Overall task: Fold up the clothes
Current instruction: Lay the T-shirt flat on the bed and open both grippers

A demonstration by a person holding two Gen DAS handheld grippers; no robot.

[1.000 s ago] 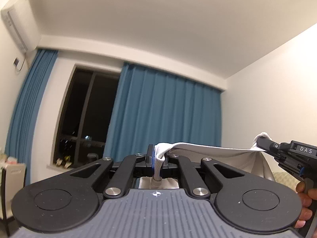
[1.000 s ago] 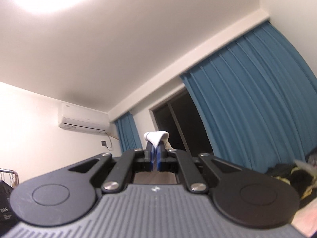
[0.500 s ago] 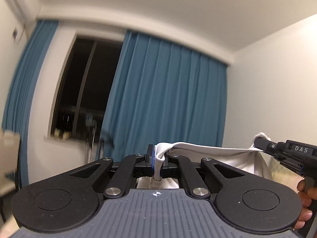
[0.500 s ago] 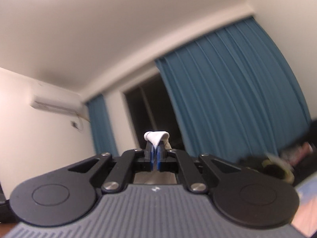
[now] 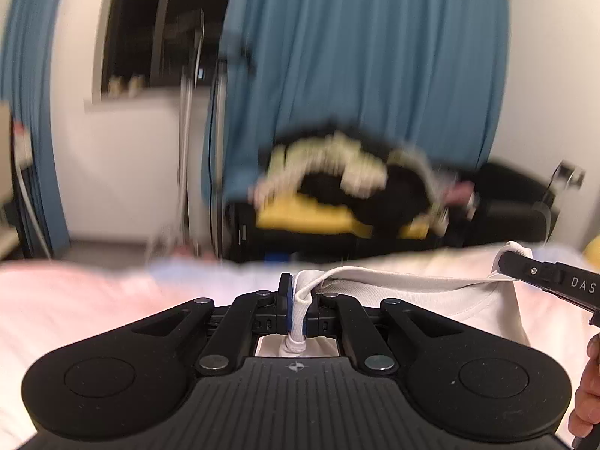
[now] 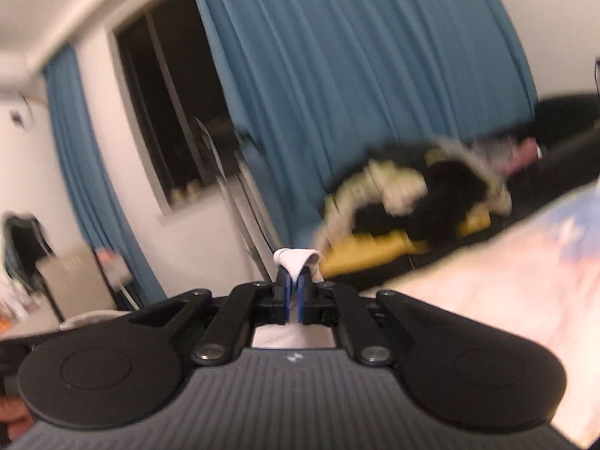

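While both grippers pinch it, the white garment point(image 5: 420, 292) hangs stretched between them above the bed point(image 5: 93, 300). Left gripper point(image 5: 298, 302): jaws closed tight on a bunched ribbed edge, likely collar or hem, cloth poking out both ends of the pinch. Right gripper point(image 6: 294, 288): jaws closed on a small folded nub of the same white cloth; in the left view it sits at 3 o'clock, its tip gripping the garment's far corner. The edge between the two runs nearly taut, with a slight sag, and the rest drapes down at 4 o'clock toward the bed.

Handling, as a judgement: thin knit, light, soft and limp, no stiffness; it will swing and crease freely and could slip from a shallow pinch. Hold at the thicker ribbed edge or seams, as now, with the corners level.

Pose: both grippers are held roughly level, pointing forward across the bed toward the blue curtain point(image 5: 356, 75) at 12 o'clock. Background is motion-blurred. A dark and yellow clothes pile point(image 5: 348, 191) lies beyond the bed. Only fingers of the right hand point(image 5: 587, 405) show, at the lower right edge.
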